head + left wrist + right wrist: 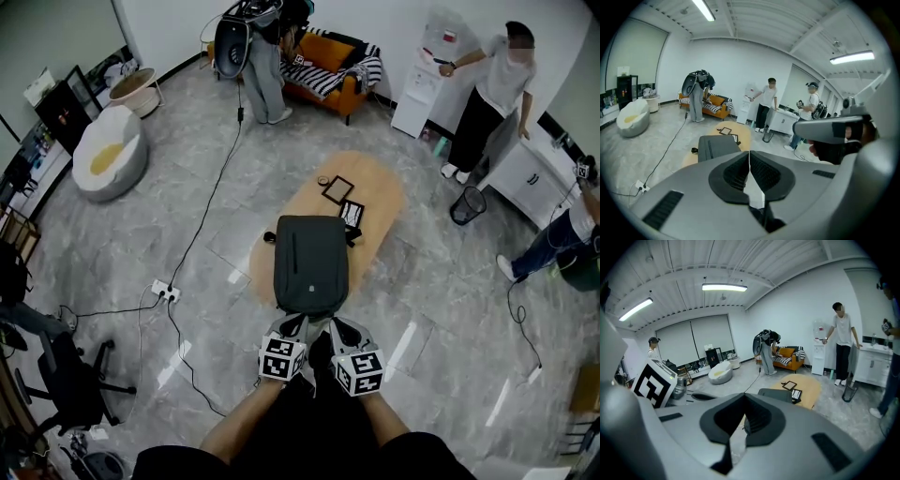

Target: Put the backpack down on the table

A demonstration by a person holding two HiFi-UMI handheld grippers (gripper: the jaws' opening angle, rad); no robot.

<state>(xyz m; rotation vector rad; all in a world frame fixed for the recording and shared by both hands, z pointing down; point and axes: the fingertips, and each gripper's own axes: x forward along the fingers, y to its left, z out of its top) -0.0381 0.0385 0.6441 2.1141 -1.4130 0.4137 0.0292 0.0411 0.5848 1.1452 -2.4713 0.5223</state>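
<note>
The backpack (310, 262) lies flat on the near end of the oval table (382, 192), zipped shut, so I cannot tell what is in it. Beyond it lie two flat tablets (337, 188) and one small round thing (323, 180). Just before its near edge, the left gripper (296, 325) and right gripper (336, 326) are side by side, both clenched on nothing. One bin (466, 204) stands on the floor, contents unclear.

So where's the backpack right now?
In the head view the backpack lies flat on the near end of the oval wooden table, centre frame, just beyond the left gripper and right gripper.
</note>
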